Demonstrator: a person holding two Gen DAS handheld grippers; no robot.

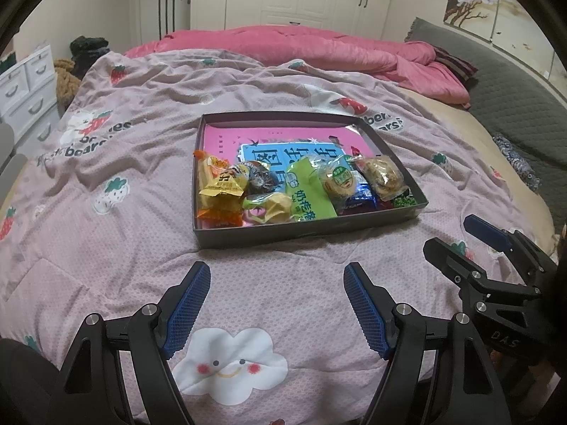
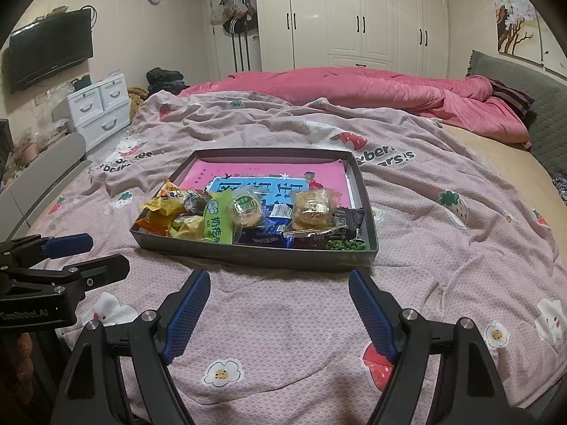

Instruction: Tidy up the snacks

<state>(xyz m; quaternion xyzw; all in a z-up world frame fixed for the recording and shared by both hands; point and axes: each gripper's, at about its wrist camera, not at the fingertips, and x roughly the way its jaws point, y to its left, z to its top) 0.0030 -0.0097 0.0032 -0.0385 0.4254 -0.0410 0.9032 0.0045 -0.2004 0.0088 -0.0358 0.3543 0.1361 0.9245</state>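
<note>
A shallow dark box [image 1: 283, 235] [image 2: 248, 253] lies on the bed. Several wrapped snacks are packed along its near side: yellow packs [image 1: 216, 186] [image 2: 164, 209], a green bar [image 1: 306, 194] [image 2: 218, 221], round biscuits [image 1: 340, 180] [image 2: 248, 210], a cookie pack [image 1: 382, 175] [image 2: 313, 207], green peas [image 2: 345, 245]. A pink and blue book [image 1: 276, 141] [image 2: 269, 177] lies under them. My left gripper [image 1: 276, 304] is open and empty, short of the box. My right gripper [image 2: 278, 310] is open and empty, also short of the box; it shows in the left wrist view [image 1: 467, 237].
The box sits on a pink strawberry-print quilt [image 1: 106, 248] [image 2: 460, 265]. A folded pink duvet [image 1: 319, 46] [image 2: 354, 88] lies behind it. A grey headboard [image 2: 514, 81] is at the right, white drawers [image 2: 99, 109] at the left, and wardrobes [image 2: 354, 17] at the back.
</note>
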